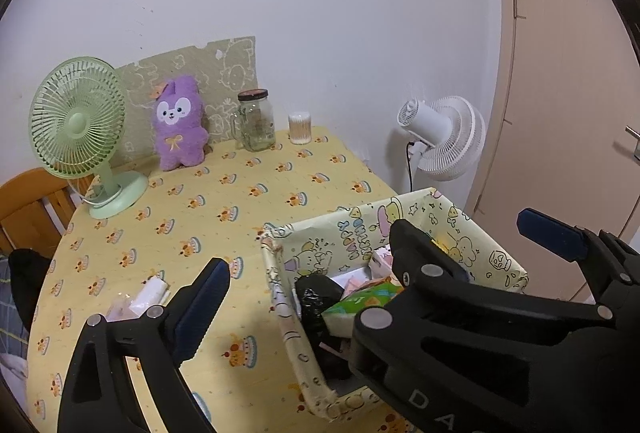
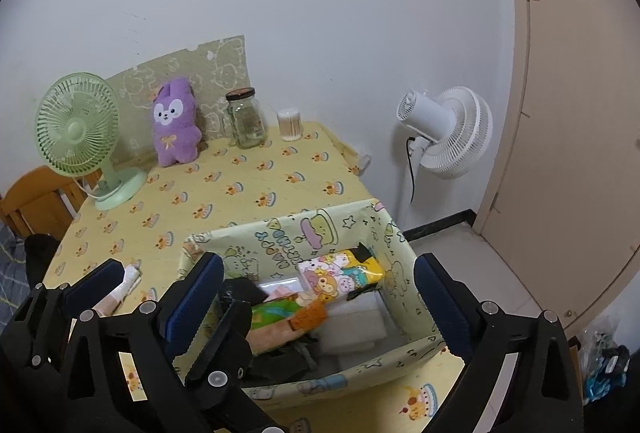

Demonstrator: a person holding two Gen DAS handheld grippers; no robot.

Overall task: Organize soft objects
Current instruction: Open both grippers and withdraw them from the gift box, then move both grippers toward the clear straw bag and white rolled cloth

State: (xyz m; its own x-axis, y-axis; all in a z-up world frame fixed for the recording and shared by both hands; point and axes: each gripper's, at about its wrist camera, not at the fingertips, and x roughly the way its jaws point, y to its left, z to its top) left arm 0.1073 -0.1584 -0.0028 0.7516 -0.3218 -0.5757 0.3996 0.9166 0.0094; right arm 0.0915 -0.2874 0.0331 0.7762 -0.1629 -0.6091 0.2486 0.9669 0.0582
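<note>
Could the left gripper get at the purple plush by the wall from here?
Probably yes. The left gripper is open and empty, and the tablecloth between it and the purple plush looks bare; the storage box sits off to the right.

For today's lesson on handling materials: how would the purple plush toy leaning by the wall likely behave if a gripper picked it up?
The purple plush toy looks fuzzy and stuffed, so it would probably squash under the pads and feel light for its size. It is propped against the green board, so a push would likely topple it. Breakage seems unlikely.

Purple plush (image 1: 179, 125); green fan (image 1: 80, 121); yellow cake-print tablecloth (image 1: 256, 201).
</note>
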